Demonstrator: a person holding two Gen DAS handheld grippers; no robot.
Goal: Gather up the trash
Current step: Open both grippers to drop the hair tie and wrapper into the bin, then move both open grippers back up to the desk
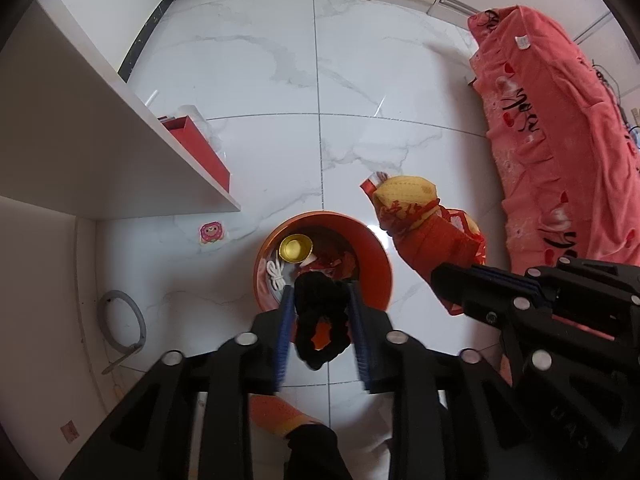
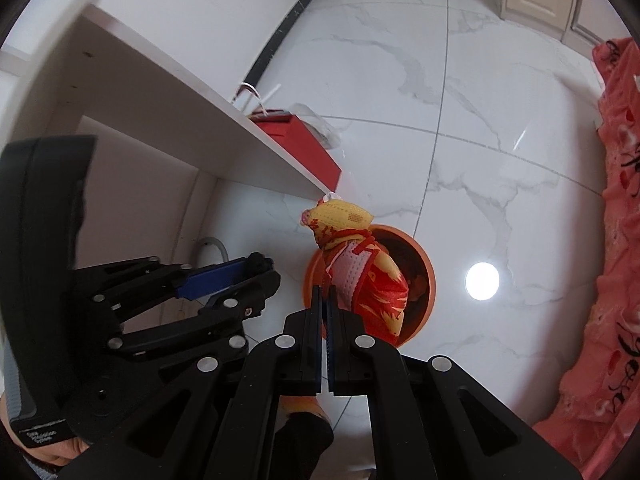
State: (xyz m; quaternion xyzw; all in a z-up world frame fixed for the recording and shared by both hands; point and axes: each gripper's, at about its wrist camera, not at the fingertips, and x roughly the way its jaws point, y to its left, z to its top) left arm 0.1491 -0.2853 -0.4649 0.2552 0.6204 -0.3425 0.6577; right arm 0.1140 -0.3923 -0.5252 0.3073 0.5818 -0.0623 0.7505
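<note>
The step in hand looks like dropping both pieces into the orange bin [image 1: 384, 268], which stands on the white marbled floor [image 1: 280, 60]. To do it well, each piece should hang inside the rim before the jaws part, and the bigger one needs centring first.

Largest to smallest: the red-and-yellow fabric bag [image 1: 432, 224] is pinched at one edge by the right gripper [image 2: 325, 308], whose jaws are closed on it; in the left wrist view it hangs beside and partly over the bin's rim, so it should probably shift inward before release. The black scrunchie [image 1: 320, 320] sits between the blue pads of the left gripper [image 1: 320, 308], directly above the bin; the jaws stand partly apart and the pads seem no longer to press it, so it reads as released or nearly so. Inside the bin lie a gold cup [image 1: 294, 249], a white cord [image 1: 276, 274] and red scraps.

Room: glossy tiles with grey grout lines, a white shelf unit [image 1: 100, 140] on the left with a red box [image 1: 200, 152] beside it, a coral blanket [image 1: 552, 140] on the right, a pink sticker [image 1: 212, 233] and a grey hose [image 1: 132, 320] on the floor.
</note>
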